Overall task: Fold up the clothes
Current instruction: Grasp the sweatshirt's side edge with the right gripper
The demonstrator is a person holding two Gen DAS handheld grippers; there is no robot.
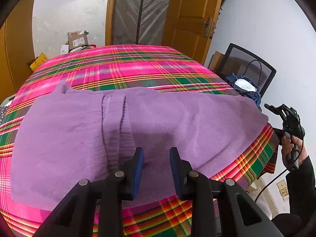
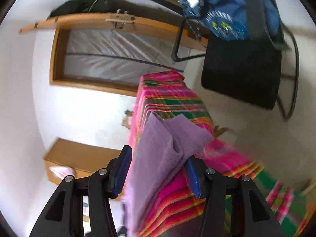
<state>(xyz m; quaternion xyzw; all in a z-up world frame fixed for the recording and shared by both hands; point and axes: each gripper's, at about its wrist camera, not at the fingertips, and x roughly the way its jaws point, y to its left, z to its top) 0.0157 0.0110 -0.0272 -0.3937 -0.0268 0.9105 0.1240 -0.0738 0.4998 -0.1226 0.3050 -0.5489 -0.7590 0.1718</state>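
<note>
A purple fleece garment (image 1: 122, 130) lies spread across the pink plaid table cover (image 1: 126, 65). My left gripper (image 1: 157, 154) is open just above its near middle, fingers apart with nothing between them. My right gripper (image 2: 158, 167) is open, rolled sideways at the table's right edge, with the garment's corner (image 2: 167, 144) and the cover's edge lying between its fingers. In the left wrist view the right gripper (image 1: 284, 116) is in a hand off the table's right side, clear of the cloth.
A black mesh chair (image 1: 250, 67) with a blue bag (image 1: 244, 86) stands close to the table's right side. An open wooden door (image 1: 189, 19) and plastic-covered doorway are behind. Cardboard boxes (image 1: 78, 39) sit at the far left.
</note>
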